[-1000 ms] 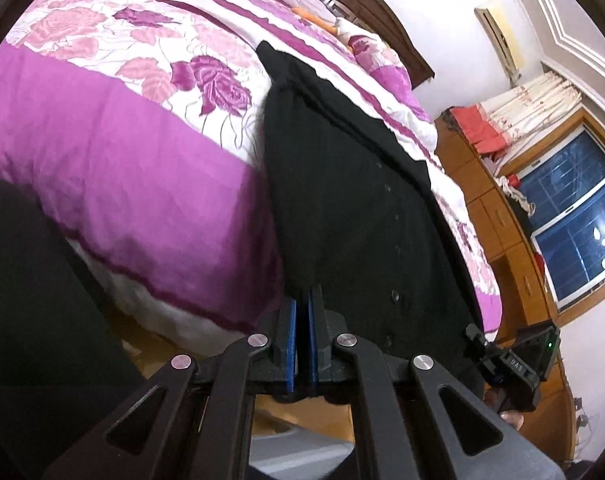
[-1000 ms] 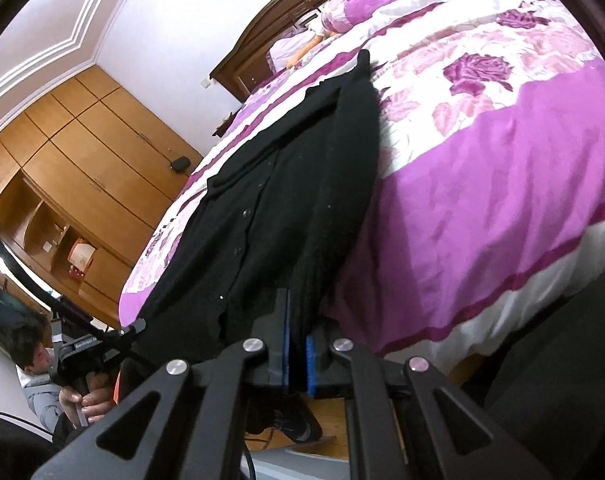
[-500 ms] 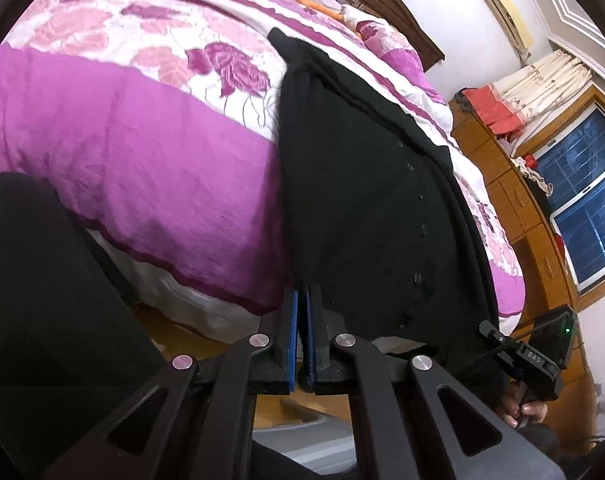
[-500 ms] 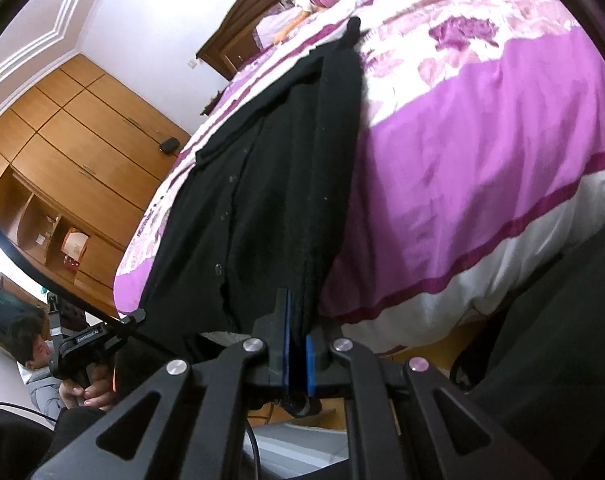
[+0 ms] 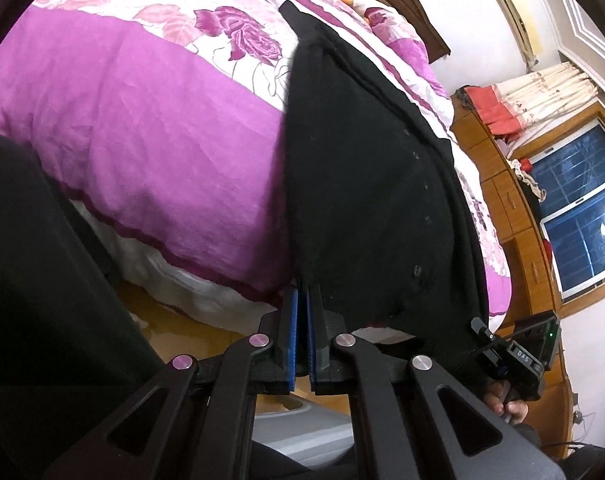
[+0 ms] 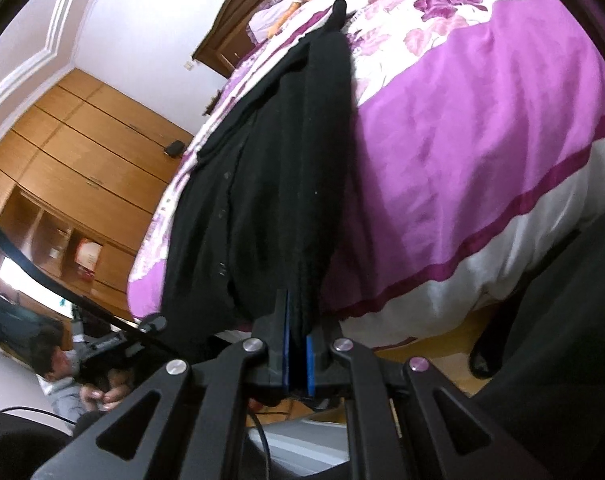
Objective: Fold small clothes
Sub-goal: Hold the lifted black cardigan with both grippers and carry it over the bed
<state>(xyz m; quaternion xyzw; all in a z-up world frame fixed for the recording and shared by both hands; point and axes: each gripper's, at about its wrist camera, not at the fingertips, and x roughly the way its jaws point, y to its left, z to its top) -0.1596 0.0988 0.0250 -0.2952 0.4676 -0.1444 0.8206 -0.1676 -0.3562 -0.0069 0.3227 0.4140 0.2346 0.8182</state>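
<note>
Black buttoned garment [image 5: 366, 200] draped lengthwise over the bed's [image 5: 150, 132] purple floral cover, its hem hanging past the edge. Left hand-held gripper [image 5: 302, 300] and right hand-held gripper [image 6: 296, 312], each clamped on one hem corner.

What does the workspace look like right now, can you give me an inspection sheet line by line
Surface: bed with purple floral bedspread; its edge hangs toward the wooden floor.
Job's things: black cardigan, buttoned, stretched along the bed, bottom hem pulled off the edge.
Clutter: pillows near the headboard.
Grippers: left tool shut on the hem; right tool shut on the hem's other corner.
Cables: black cable left in the right wrist view.
Surroundings: wooden wardrobe, window, curtains, seated person.
</note>
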